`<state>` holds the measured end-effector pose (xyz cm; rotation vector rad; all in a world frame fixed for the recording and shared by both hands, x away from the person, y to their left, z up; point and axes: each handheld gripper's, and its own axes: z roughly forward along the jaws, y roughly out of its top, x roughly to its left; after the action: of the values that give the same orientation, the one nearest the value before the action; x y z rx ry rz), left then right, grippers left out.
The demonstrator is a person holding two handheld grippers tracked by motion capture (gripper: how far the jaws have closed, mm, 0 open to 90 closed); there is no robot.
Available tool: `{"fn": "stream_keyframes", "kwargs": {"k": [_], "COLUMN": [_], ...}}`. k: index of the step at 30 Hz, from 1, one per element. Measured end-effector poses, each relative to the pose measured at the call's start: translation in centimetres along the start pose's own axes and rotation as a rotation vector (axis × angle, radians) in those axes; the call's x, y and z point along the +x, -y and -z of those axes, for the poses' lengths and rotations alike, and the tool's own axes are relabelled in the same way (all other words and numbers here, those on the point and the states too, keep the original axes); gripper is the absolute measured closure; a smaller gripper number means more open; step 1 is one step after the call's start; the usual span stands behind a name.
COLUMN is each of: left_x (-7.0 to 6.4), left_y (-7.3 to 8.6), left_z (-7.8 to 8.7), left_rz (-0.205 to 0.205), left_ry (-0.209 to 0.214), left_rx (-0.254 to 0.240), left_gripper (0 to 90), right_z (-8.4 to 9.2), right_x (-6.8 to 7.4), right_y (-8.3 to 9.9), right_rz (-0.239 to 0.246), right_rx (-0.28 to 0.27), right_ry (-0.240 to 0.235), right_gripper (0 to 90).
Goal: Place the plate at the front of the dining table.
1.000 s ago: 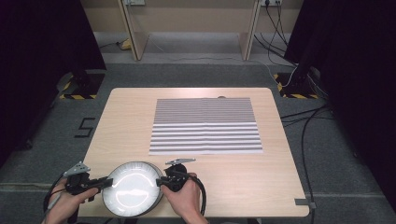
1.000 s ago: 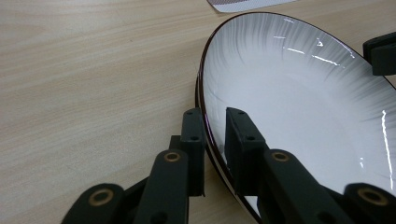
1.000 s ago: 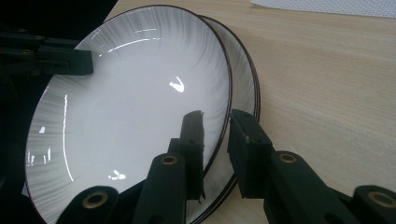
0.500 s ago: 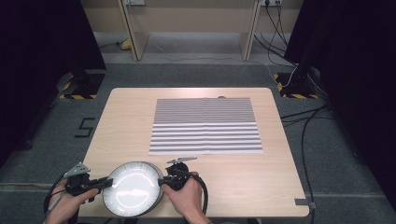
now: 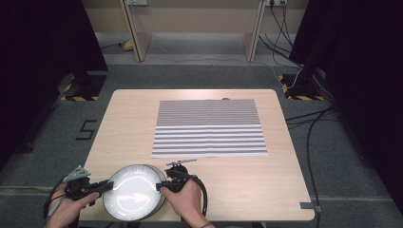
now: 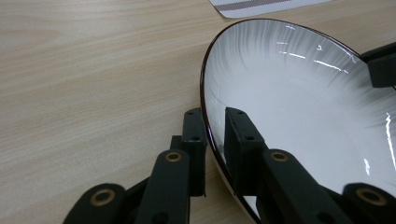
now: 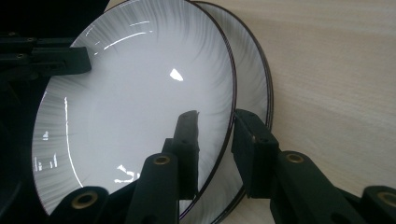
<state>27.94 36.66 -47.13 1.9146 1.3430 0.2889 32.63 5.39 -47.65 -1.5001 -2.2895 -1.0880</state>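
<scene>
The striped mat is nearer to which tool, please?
Right. The right tool is at the plate's right rim, below the striped mat; the left tool, at its left rim, is farther.

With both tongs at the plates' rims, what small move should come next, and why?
Probably close the right tongs on the top plate rim. The left tongs pinch the opposite rim, while the right jaws, which have just been opening, straddle the rim with a gap. A second plate lies beneath, so lifting needs both grips.

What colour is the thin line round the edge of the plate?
Dark brown, nearly black, round the white plate. It shows best in the left gripper view.
</scene>
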Motion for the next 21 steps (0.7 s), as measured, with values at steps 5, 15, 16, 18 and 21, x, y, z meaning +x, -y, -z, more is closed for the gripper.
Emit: {"fn": "stream_keyframes", "kwargs": {"k": [5, 15, 16, 18, 21], "left_x": [-0.01, 0.5, 0.49, 0.45, 0.54], "left_y": [0.0, -0.56, -0.68, -0.83, -0.77], "left_z": [-0.05, 0.33, 0.44, 0.62, 0.63], "left_rz": [-0.004, -0.013, -0.017, -0.044, -0.037], "left_ry": [0.001, 0.071, 0.081, 0.074, 0.079], "left_rx": [-0.002, 0.075, 0.092, 0.131, 0.136], "left_gripper": [78.4, 66.9, 66.1, 68.8, 70.8], "right_z": [-0.17, -0.28, -0.28, -0.26, -0.23], "right_x": [-0.05, 0.06, 0.05, 0.12, 0.16], "right_y": [0.03, 0.21, 0.22, 0.16, 0.12], "right_rz": [-0.002, 0.027, 0.028, 0.02, 0.01], "right_rx": [-0.002, -0.019, -0.02, -0.014, -0.011], "right_ry": [-0.002, 0.029, 0.028, 0.022, 0.017], "right_gripper": [71.0, 75.7, 74.8, 72.0, 70.0]}}
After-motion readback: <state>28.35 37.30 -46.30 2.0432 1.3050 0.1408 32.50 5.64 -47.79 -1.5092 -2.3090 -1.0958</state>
